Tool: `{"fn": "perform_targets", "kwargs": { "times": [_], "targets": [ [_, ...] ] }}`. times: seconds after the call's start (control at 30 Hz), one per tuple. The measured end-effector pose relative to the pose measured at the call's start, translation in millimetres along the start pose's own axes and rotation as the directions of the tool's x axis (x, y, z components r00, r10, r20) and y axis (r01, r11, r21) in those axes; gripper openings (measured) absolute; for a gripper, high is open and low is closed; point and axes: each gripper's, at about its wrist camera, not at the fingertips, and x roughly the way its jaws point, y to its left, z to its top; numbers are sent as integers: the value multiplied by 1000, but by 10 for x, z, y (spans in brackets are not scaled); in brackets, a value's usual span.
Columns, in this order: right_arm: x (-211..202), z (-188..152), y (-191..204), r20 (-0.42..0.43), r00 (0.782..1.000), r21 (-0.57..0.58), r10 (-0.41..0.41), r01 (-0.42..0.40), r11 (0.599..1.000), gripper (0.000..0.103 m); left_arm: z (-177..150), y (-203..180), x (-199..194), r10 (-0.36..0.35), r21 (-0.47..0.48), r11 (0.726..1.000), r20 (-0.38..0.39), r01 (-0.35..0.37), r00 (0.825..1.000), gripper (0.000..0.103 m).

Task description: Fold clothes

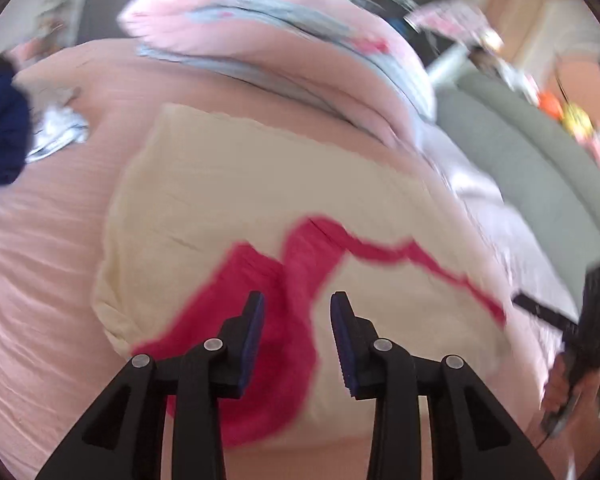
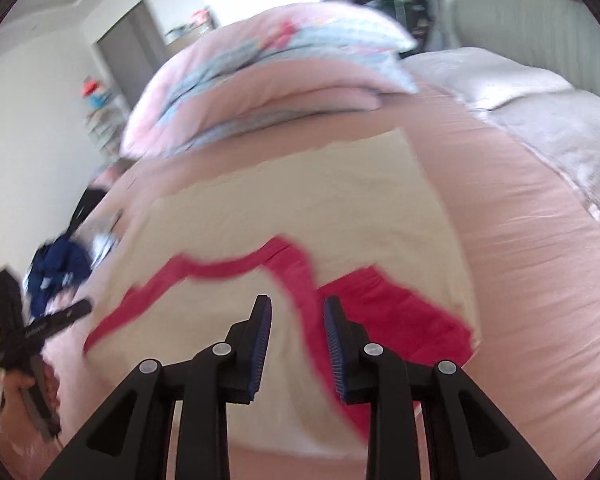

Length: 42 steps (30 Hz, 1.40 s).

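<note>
A crumpled red garment (image 1: 292,280) (image 2: 380,304) lies on a cream cloth (image 1: 228,184) (image 2: 320,200) spread over the pink bed. A thin red strip of it runs off to the side in both views. My left gripper (image 1: 298,300) hovers open just above the red cloth, nothing between its fingers. My right gripper (image 2: 298,304) is open too, over the red garment's middle, holding nothing. Both views are blurred by motion. The right gripper (image 1: 588,320) shows at the right edge of the left wrist view, held by a hand; the left gripper (image 2: 24,332) shows at the left edge of the right wrist view.
A pile of folded pink and pale blue bedding (image 1: 284,40) (image 2: 260,76) sits behind the cream cloth. A dark blue garment (image 1: 0,136) (image 2: 60,268) lies at the bed's left side. A grey padded headboard (image 1: 520,152) and a pale quilted cover (image 2: 540,120) border the right.
</note>
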Motion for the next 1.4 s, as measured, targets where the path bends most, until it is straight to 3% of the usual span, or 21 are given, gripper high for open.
{"fn": "perform_targets", "kwargs": {
  "times": [0.1, 0.17, 0.23, 0.3, 0.33, 0.4, 0.43, 0.47, 0.5, 0.6, 0.73, 0.8, 0.83, 0.9, 0.97, 1.0, 1.03, 1.2, 1.3, 1.4],
  "targets": [
    [238, -300, 437, -124, 992, -199, -22, -3, 980, 26, -225, -162, 169, -21, 54, 998, -48, 24, 999, 31],
    [432, -496, 475, -191, 979, -231, -68, 22, 973, 26, -264, -133, 295, 31, 84, 996, -78, -25, 996, 31],
    [533, -567, 276, -228, 971, -163, -65, 28, 986, 21, -186, 144, 387, 106, 59, 993, -108, -100, 988, 33],
    [461, -532, -42, -212, 977, -48, 4, -15, 999, 16, -97, 430, 402, 16, -23, 1000, -155, -20, 988, 33],
    [416, -508, -192, -205, 978, 3, 26, -26, 1000, 15, -71, 438, 325, 32, -7, 999, -153, -33, 988, 34],
    [237, -462, -463, -192, 980, 83, 49, -33, 996, 11, -44, 305, 98, 140, 102, 986, -94, -130, 986, 33],
    [110, -435, -558, -170, 985, 94, 19, -3, 996, 11, -50, 296, -43, 157, 115, 982, -54, -150, 986, 33],
    [-27, -426, -616, -142, 989, 81, -51, 63, 995, 23, -64, 314, -179, 168, 107, 980, -19, -165, 986, 33],
    [-165, -419, -672, -113, 986, 70, -124, 132, 989, 27, -98, 398, -302, 167, 50, 985, 4, -167, 986, 33],
    [-380, -492, -670, -95, 990, 65, -108, 115, 991, 32, -235, 596, -547, 153, -104, 984, 44, -148, 987, 34],
    [-461, -637, -546, -90, 987, 41, -135, 139, 989, 45, -550, 572, -504, 75, -165, 983, -11, -76, 997, 34],
    [-444, -708, -480, -66, 983, 47, -171, 174, 984, 52, -693, 571, -433, 14, -255, 967, -33, -22, 999, 34],
    [-409, -750, -516, -73, 980, 105, -186, 193, 975, 59, -759, 582, -384, -24, -314, 950, -41, 10, 999, 35],
    [-314, -892, -652, -95, 983, 284, -158, 179, 942, 60, -875, 611, -272, -98, -412, 909, -54, 67, 994, 35],
    [-264, -1088, -777, -104, 989, 464, -102, 139, 875, 60, -936, 598, -237, -131, -471, 876, -24, 105, 991, 37],
    [-300, -1153, -776, -67, 992, 507, -103, 123, 853, 60, -931, 572, -223, -144, -489, 863, -4, 124, 990, 43],
    [-325, -1181, -735, -49, 992, 516, -116, 125, 848, 63, -917, 543, -203, -148, -499, 856, 11, 134, 989, 46],
    [-167, -1081, -509, -45, 998, 463, -51, 66, 884, 63, -762, 349, -12, -73, -443, 893, 36, 81, 997, 46],
    [18, -1045, -493, -29, 994, 442, -108, 109, 890, 63, -732, 225, 59, -8, -427, 904, 71, 37, 997, 46],
    [133, -987, -486, 2, 990, 448, -143, 127, 885, 63, -790, 186, 44, 29, -459, 888, 113, 26, 993, 46]
  ]
}}
